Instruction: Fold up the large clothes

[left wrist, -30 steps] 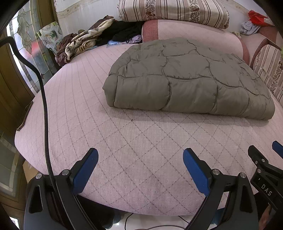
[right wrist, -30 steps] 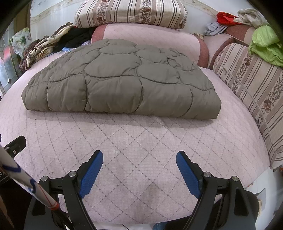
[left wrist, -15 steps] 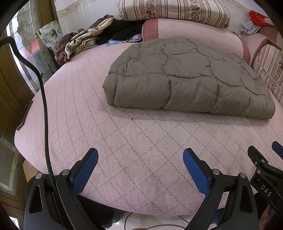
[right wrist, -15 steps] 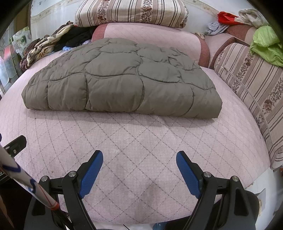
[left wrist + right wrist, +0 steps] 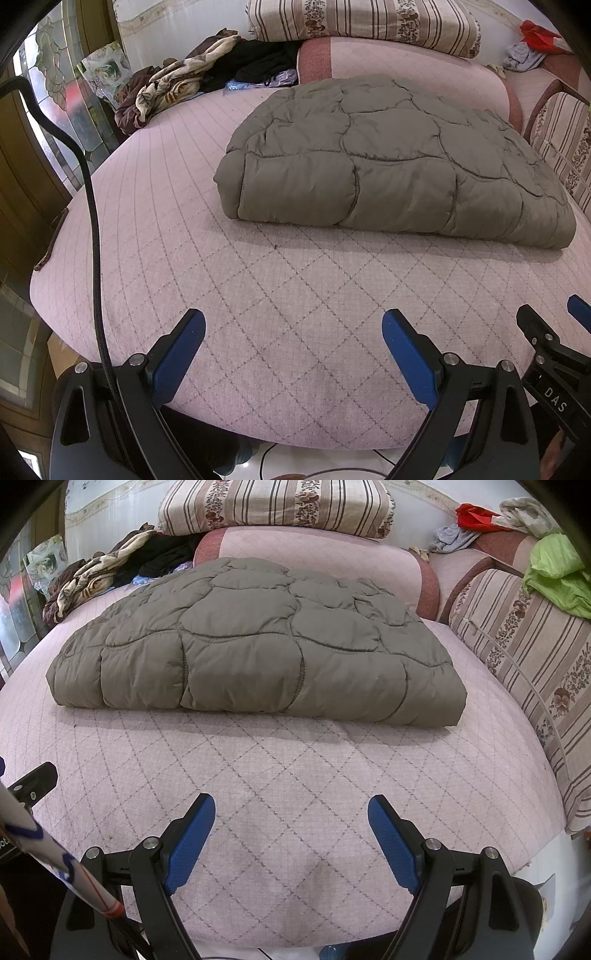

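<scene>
An olive-grey quilted padded garment point(image 5: 391, 158) lies folded into a thick flat rectangle on the pink quilted bed point(image 5: 258, 295); it also shows in the right wrist view point(image 5: 255, 646). My left gripper point(image 5: 293, 332) is open and empty, above the bed's near edge, well short of the garment. My right gripper point(image 5: 291, 819) is open and empty too, near the front edge. The right gripper's tip shows at the left view's right edge point(image 5: 546, 339).
A heap of loose clothes point(image 5: 207, 81) lies at the bed's far left. Striped pillows point(image 5: 277, 506) and a pink bolster point(image 5: 314, 557) sit behind the garment. A striped sofa arm point(image 5: 528, 642) with a green cloth point(image 5: 557, 572) flanks the right. A wooden door point(image 5: 26, 155) stands left.
Almost nothing has changed; both views have shifted very slightly, the garment sitting a touch lower in the right wrist frame. Both grippers stay open and empty.
</scene>
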`<state>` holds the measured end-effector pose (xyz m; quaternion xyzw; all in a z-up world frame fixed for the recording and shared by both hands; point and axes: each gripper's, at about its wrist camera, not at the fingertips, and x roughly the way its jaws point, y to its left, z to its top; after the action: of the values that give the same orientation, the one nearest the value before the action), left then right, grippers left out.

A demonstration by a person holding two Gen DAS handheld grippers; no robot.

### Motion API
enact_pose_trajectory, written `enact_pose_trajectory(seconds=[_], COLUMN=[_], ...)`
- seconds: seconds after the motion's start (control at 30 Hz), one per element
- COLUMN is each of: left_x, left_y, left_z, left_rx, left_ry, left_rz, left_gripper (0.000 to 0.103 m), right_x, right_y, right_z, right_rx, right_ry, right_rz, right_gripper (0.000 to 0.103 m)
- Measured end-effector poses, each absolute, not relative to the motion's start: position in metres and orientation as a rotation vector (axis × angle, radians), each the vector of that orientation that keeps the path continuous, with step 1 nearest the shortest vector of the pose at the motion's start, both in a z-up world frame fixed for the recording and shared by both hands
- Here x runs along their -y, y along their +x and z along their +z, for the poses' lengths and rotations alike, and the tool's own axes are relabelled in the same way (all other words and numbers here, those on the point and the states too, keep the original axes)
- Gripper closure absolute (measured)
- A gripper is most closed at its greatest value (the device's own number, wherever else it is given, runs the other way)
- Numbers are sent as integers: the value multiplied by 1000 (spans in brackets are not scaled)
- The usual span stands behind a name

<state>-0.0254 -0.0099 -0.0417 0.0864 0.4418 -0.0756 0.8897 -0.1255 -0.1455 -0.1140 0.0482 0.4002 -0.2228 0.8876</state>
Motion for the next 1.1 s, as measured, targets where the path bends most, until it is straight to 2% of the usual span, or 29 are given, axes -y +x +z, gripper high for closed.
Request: enact_pose_trajectory(seconds=[0.2, 0.63, 1.1], left_x=[9, -11, -5], left_y=[-23, 2, 11], left_z=[-40, -1, -13], left_rx=[-910, -823, -860], left_ry=[180, 141, 131], left_rz=[-142, -100, -126], left_gripper=[7, 7, 7], right_x=[146, 145, 140], right_y=[-119, -95, -84], right_z=[-111, -67, -78], right_rx=[-837, -730, -766], right_ry=[103, 51, 45], right_rz=[-447, -437, -411], right_gripper=[15, 14, 13])
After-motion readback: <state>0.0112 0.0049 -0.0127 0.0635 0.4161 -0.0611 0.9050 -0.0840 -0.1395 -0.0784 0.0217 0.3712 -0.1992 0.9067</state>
